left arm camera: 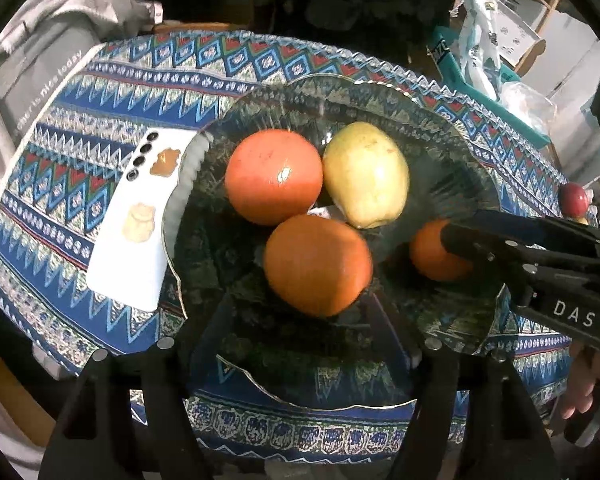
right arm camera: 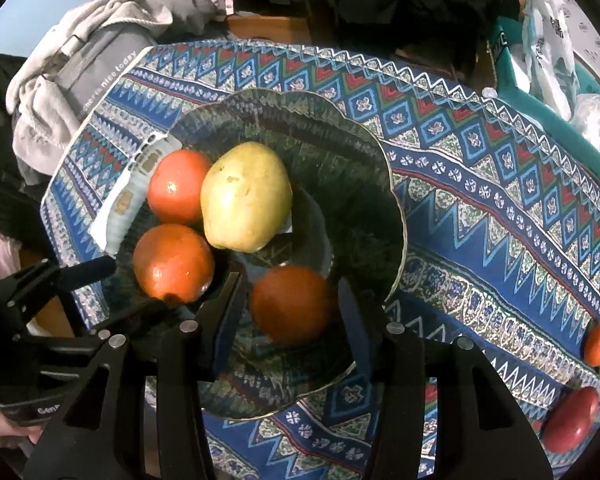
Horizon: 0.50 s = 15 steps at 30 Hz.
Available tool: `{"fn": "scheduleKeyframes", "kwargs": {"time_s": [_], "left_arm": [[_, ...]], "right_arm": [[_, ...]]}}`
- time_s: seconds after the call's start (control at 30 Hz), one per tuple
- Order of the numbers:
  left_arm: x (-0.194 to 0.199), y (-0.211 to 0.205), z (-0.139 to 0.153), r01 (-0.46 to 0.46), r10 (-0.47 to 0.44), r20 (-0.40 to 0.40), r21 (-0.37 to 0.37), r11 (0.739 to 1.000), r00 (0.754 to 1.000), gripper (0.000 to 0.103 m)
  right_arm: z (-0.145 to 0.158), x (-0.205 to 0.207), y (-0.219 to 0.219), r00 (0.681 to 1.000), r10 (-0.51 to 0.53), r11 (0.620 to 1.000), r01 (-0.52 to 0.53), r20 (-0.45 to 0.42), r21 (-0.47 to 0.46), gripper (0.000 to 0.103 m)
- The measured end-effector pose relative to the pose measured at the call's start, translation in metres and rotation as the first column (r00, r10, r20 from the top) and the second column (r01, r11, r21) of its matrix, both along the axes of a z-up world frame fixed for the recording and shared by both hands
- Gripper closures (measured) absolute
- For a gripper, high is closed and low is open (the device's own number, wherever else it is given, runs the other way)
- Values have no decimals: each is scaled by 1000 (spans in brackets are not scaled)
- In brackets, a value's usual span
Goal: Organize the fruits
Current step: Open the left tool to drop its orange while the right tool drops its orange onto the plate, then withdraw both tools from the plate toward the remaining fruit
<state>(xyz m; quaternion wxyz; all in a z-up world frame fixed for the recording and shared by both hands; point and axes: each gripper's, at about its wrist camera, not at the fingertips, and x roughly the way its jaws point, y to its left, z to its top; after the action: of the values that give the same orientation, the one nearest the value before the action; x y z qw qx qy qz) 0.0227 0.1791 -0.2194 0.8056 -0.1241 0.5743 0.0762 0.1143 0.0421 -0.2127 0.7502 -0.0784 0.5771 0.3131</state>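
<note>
A glass bowl [right arm camera: 396, 200] is seen on the patterned cloth [right arm camera: 500, 216] covering the bench. In it lie a yellow-green pear [right arm camera: 246, 196], a red-orange fruit at its nine o'clock [right arm camera: 176, 186], and an orange fruit at seven o'clock [right arm camera: 174, 262].

A fourth, darker orange fruit [right arm camera: 292, 304] is framed by the right gripper [right arm camera: 290, 312]. Its fingers [right arm camera: 224, 308] stand just beside the fruit's flanks, slightly parted; firm pressing is not evident, so the fruit is judged released or nearly so.

The left gripper [left arm camera: 296, 356] is held half open above the near orange fruit [left arm camera: 318, 266], with nothing grasped.

More fruit is left at the cloth's edge at four o'clock: a small orange one [right arm camera: 599, 344] and a red one [right arm camera: 572, 420].

Risks are judged as follows. If the right fingers are drawn away crookedly, the round fruit could be nudged and rolled against its neighbours. The bowl could be knocked by either gripper, since both are crowded over it. A phone [left arm camera: 140, 216] lying against the rim at nine o'clock could be shoved off.
</note>
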Motion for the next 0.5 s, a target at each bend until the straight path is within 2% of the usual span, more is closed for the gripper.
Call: {"fn": "scheduleKeyframes", "kwargs": {"time_s": [0.2, 0.5], "left_arm": [[1, -9, 15, 31, -33, 39, 41, 999, 999, 28], [1, -20, 36, 57, -59, 90, 31, 998, 994, 28]], "right_arm": [[16, 1, -6, 1000, -15, 1000, 14, 19, 22, 53], [63, -4, -22, 993, -55, 997, 49, 102, 52, 51]]}}
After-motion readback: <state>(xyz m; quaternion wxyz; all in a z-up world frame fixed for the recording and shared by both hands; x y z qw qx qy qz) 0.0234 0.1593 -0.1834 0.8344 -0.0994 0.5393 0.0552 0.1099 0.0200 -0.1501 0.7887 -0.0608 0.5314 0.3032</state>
